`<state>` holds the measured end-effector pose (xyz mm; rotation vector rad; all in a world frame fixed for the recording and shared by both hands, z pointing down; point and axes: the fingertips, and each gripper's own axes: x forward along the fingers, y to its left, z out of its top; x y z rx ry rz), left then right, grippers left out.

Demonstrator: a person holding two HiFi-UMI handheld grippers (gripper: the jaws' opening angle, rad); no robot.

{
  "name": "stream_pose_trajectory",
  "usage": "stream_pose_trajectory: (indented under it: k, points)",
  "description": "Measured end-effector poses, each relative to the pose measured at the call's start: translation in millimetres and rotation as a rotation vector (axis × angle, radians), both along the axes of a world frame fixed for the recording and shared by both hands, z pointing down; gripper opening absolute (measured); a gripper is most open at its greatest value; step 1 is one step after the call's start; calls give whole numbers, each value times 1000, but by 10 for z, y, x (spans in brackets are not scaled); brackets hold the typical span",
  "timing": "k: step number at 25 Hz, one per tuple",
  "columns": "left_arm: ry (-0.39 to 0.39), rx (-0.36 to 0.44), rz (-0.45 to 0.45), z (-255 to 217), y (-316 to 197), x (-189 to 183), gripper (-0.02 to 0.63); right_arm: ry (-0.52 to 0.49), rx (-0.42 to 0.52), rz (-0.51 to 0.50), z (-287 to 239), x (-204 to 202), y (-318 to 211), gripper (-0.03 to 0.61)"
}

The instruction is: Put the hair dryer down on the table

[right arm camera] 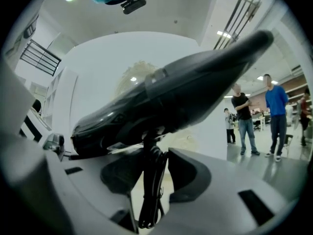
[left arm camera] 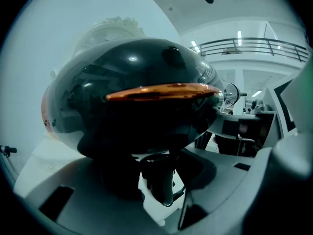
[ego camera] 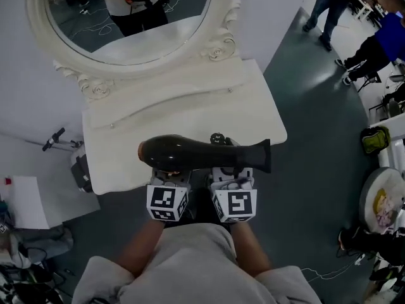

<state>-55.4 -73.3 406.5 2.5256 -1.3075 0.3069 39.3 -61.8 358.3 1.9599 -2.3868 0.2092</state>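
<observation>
The black hair dryer (ego camera: 202, 154) is held level across the tips of both tools, over the front edge of the white worktop (ego camera: 183, 106) and not set down on it. Its rounded end points to the person's left and its flared end to the right. The left hand-held gripper (ego camera: 168, 181) has its jaws closed up against the underside of the rounded body, which fills the left gripper view with an orange band (left arm camera: 161, 91) across it. The right hand-held gripper (ego camera: 233, 177) grips the narrower part, its jaws fairly wide with the dryer's bundled cord (right arm camera: 152, 190) hanging down in the gap between the pads. An oval mirror (ego camera: 126, 18) stands at the back of the worktop, and two people (right arm camera: 278, 116) stand well off on the grey floor (ego camera: 316, 138)
</observation>
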Motion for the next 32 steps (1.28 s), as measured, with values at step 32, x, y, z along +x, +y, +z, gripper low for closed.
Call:
stream_pose_trajectory:
  k: [32]
  points:
    - [-118,-326,-115,1194,-557,393,192,-134,-360,-171,1290,444,-800,158]
